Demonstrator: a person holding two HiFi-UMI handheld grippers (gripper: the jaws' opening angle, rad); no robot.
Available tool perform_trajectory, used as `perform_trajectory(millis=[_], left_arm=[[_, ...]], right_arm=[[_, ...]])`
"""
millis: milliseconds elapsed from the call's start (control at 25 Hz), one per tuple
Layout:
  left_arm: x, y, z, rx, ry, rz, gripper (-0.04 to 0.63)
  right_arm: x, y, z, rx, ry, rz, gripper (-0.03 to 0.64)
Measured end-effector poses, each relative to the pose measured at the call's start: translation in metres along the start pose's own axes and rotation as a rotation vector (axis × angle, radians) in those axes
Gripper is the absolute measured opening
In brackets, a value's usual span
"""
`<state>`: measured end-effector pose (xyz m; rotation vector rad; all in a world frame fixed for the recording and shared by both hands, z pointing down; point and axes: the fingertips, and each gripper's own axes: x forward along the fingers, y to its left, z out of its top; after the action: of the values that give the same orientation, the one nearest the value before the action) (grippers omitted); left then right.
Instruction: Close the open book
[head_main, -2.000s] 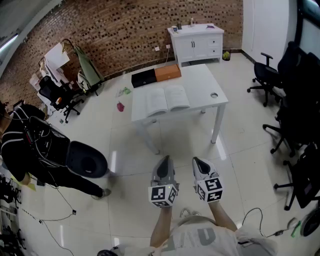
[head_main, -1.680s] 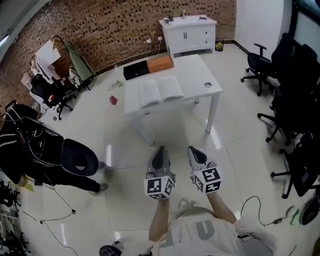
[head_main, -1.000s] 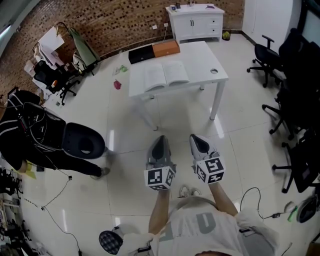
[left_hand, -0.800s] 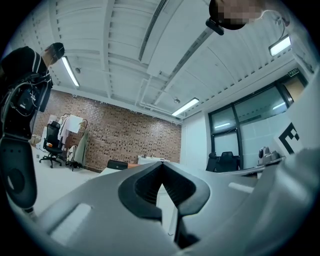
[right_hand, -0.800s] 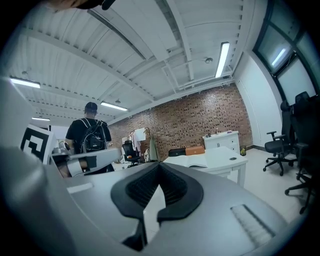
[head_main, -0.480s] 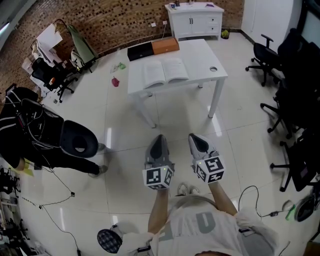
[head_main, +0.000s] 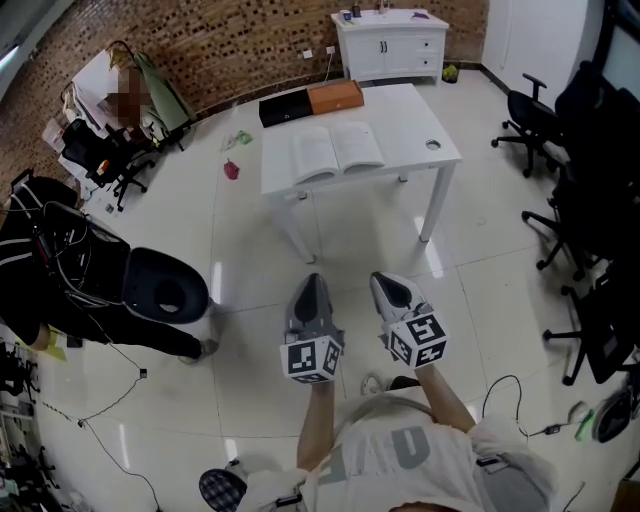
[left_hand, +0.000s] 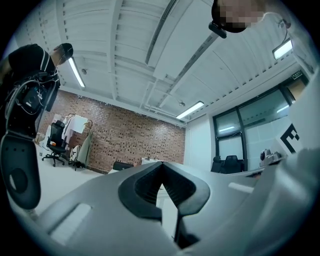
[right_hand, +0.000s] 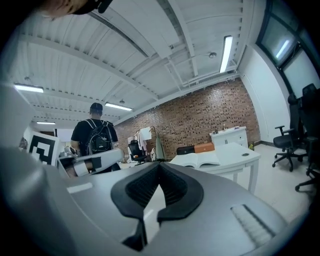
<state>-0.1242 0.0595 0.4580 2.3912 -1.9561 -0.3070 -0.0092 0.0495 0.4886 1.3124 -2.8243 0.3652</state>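
Right gripper view catches the open book (right_hand: 200, 161); left gripper (left_hand: 161, 165), pressed together like right gripper (right_hand: 160, 166), misses it.

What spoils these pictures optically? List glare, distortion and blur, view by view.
Head view: wide-angle bending; glare on the glossy floor beside the table; open book sharp. Left gripper view: fisheye circle, dark corners, soft fingers. Right gripper view: the same.

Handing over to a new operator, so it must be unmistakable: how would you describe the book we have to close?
Find the white table in front of the brick wall. The book lies open and flat on its near half, pages up. Unlike the black box and orange box behind it, it is pale and spread in two halves.
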Motion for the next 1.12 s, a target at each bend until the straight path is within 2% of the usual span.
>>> perform_trajectory(millis=[160, 240, 360, 520, 720, 840, 920, 1120], left_arm=[[-0.006, 0.020, -0.018, -0.095, 0.025, 0.011, 0.014], [-0.003, 0.027, -0.034, -0.120, 0.061, 0.000, 0.014], [0.007, 0.033, -0.054, -0.127, 0.111, 0.008, 0.014], [0.039, 0.041, -0.056, -0.086, 0.103, 0.008, 0.014], [0.113, 0.051, -0.067, -0.052, 0.079, -0.011, 0.014], [0.176, 0.060, -0.064, -0.019, 0.017, -0.008, 0.014], [0.223, 0.062, -0.064, 0.002, 0.016, -0.013, 0.013], [0.319, 0.068, -0.056, -0.011, -0.002, -0.046, 0.014]], right_arm=[[0.002, 0.009, -0.019, 0.020, 0.052, -0.003, 0.005], [0.008, 0.006, -0.027, 0.014, 0.075, -0.010, 0.005], [0.020, -0.007, -0.036, 0.030, 0.100, -0.017, 0.005], [0.052, -0.027, -0.037, 0.058, 0.093, -0.010, 0.005], [0.121, -0.077, -0.023, 0.059, 0.049, 0.011, 0.005], [0.169, -0.111, -0.003, 0.052, 0.018, 0.054, 0.005], [0.201, -0.134, 0.012, 0.084, 0.016, 0.082, 0.005], [0.269, -0.191, 0.053, 0.091, -0.015, 0.073, 0.005]])
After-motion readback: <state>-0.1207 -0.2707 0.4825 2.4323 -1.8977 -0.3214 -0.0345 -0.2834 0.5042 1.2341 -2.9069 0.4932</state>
